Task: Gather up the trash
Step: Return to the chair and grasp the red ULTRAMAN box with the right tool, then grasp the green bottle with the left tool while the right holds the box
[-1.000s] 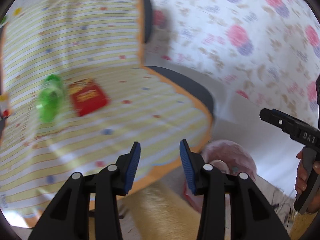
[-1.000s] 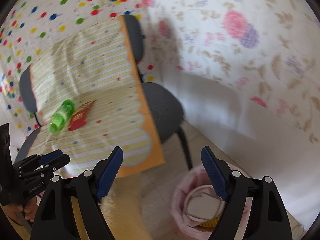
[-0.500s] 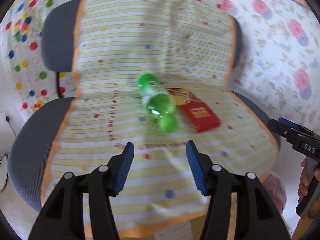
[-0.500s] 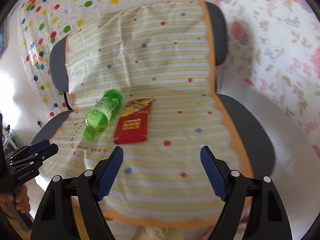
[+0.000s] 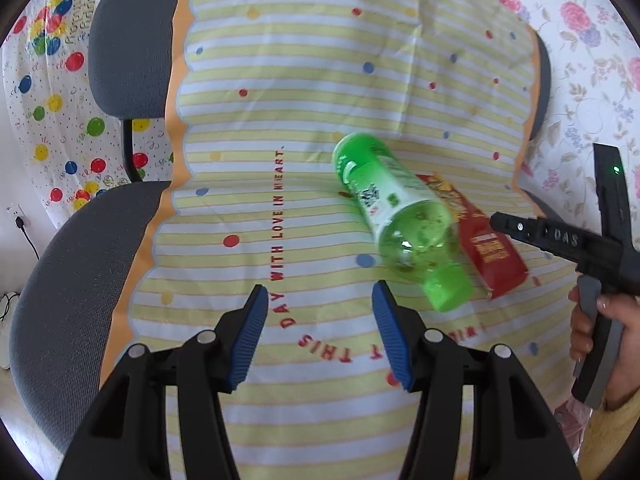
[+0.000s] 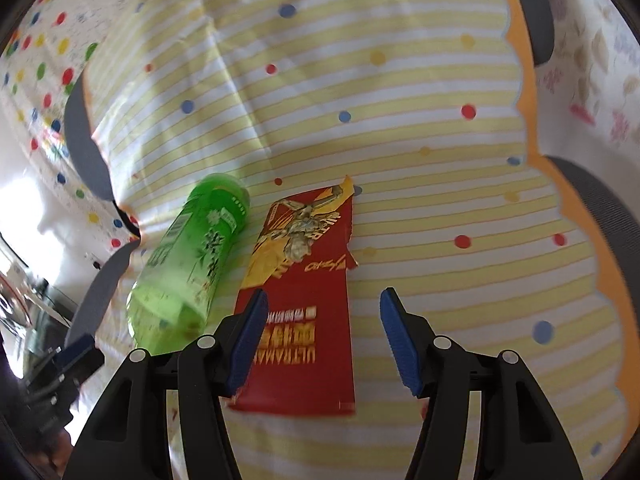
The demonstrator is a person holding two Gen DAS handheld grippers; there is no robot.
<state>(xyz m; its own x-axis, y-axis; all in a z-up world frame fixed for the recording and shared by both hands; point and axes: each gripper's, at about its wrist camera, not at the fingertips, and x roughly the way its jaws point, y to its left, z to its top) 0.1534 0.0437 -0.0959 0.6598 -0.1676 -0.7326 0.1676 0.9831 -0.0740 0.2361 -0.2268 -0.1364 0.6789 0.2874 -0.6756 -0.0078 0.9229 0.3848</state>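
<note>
Lying on its side on the seat of a grey fabric office chair (image 5: pixel 68 280) draped with a yellow-and-white striped, polka-dotted cloth (image 5: pixel 304 92) – a green, clear-plastic drink bottle (image 5: pixel 394 212), green cap toward the seat's front edge. Resting flat just beside it, toward the seat's right edge – a torn red-and-yellow paper snack packet (image 6: pixel 308 304), touching or nearly touching the bottle; contact hard to judge.

Hovering above the cloth near the seat's front edge, just left of the bottle's cap: left gripper (image 5: pixel 318 308), blue-padded jaws spread wide, gripping nothing. Hanging over the near half of the packet: right gripper (image 6: pixel 322 316), jaws likewise wide apart and gripping nothing, left pad (image 6: pixel 250 332) overlapping the packet's edge in the right wrist view – contact impossible to judge.

Showing behind the chair: dotted and flowered wall sheeting (image 5: pixel 52 80).
</note>
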